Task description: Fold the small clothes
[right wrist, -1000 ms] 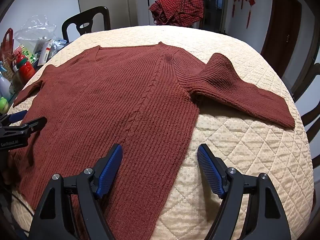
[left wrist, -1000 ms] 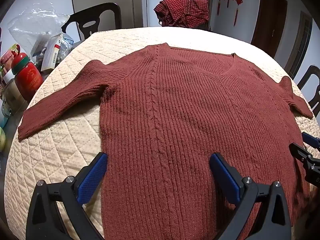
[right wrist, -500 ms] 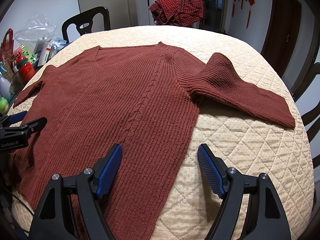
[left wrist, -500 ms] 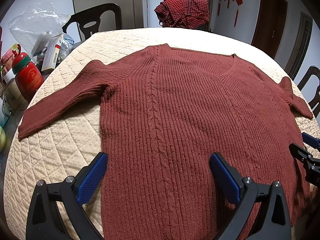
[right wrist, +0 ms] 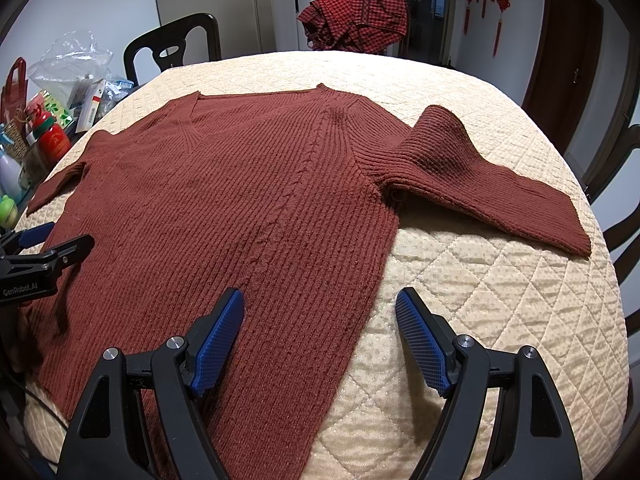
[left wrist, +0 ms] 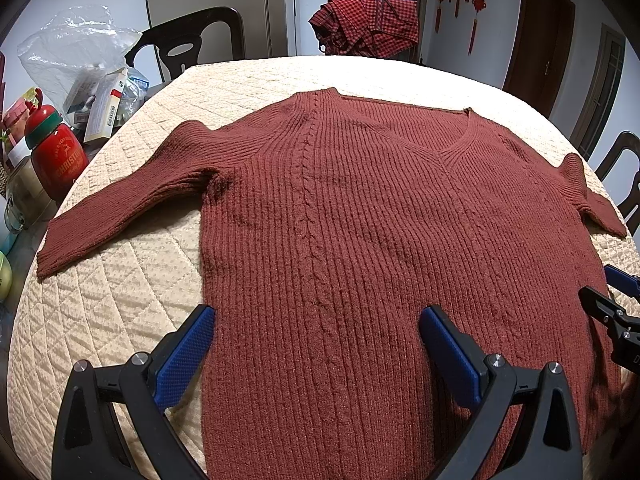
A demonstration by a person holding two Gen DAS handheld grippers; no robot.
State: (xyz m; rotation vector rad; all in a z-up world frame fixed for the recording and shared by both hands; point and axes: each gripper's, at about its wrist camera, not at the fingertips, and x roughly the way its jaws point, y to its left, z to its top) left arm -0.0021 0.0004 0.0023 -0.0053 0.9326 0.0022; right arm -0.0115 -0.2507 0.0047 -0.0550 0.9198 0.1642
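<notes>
Nothing has moved; both the left gripper [left wrist: 316, 336] and right gripper [right wrist: 320, 320] gape above the sweater [left wrist: 360, 240]; only the right view shows its humped sleeve [right wrist: 460, 160].

"GenRobot.AI" marks the left gripper [right wrist: 60, 249]; "CHRISTM" on red bottle [left wrist: 56, 156].

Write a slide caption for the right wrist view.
Open right gripper above a flat rust-red ribbed knit sweater on a cream quilted table cover.
</notes>
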